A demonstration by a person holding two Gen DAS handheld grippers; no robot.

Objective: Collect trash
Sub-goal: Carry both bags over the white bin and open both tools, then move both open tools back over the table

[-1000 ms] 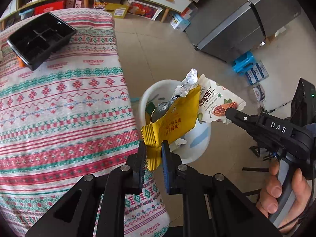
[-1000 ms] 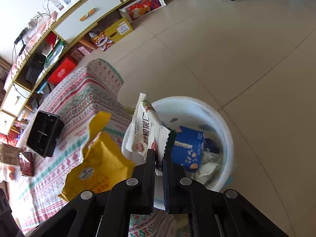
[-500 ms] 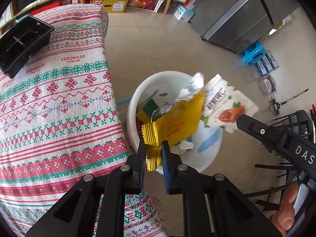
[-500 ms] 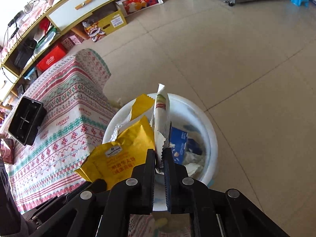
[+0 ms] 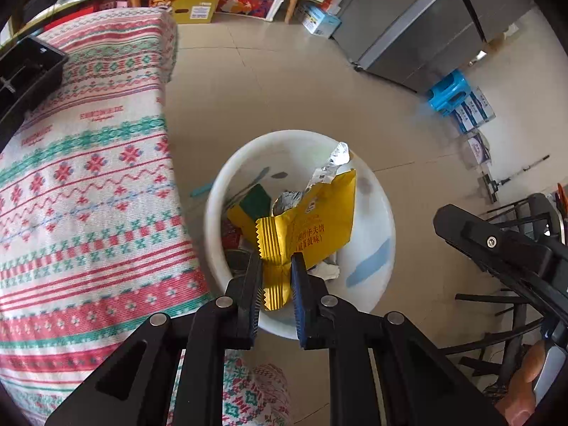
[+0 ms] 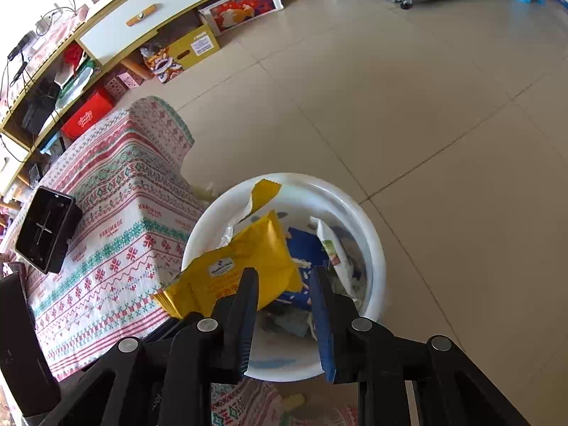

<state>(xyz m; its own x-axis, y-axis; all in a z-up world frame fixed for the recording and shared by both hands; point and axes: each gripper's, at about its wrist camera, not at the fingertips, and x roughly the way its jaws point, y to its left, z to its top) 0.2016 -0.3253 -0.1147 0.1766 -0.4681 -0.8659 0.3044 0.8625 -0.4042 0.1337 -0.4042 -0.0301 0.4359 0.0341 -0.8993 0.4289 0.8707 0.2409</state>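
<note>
1. Beige tiled floor, a desk under a knitted red-and-green patterned cloth, and a round white plastic bin right beside it.
2. Left gripper: fingers nearly together, pinching the crimped end of a glossy yellow wrapper over the bin, and just starting to open.
3. Right gripper: fingers apart and opening, nothing between them. A white packet lies in the bin.

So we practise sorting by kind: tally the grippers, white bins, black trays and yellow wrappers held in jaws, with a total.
Grippers: 2 (left gripper; right gripper, its empty jaws opening)
White bin: 1
Black tray: 1
Yellow wrapper held in the left jaws: 1
Total: 5
</note>
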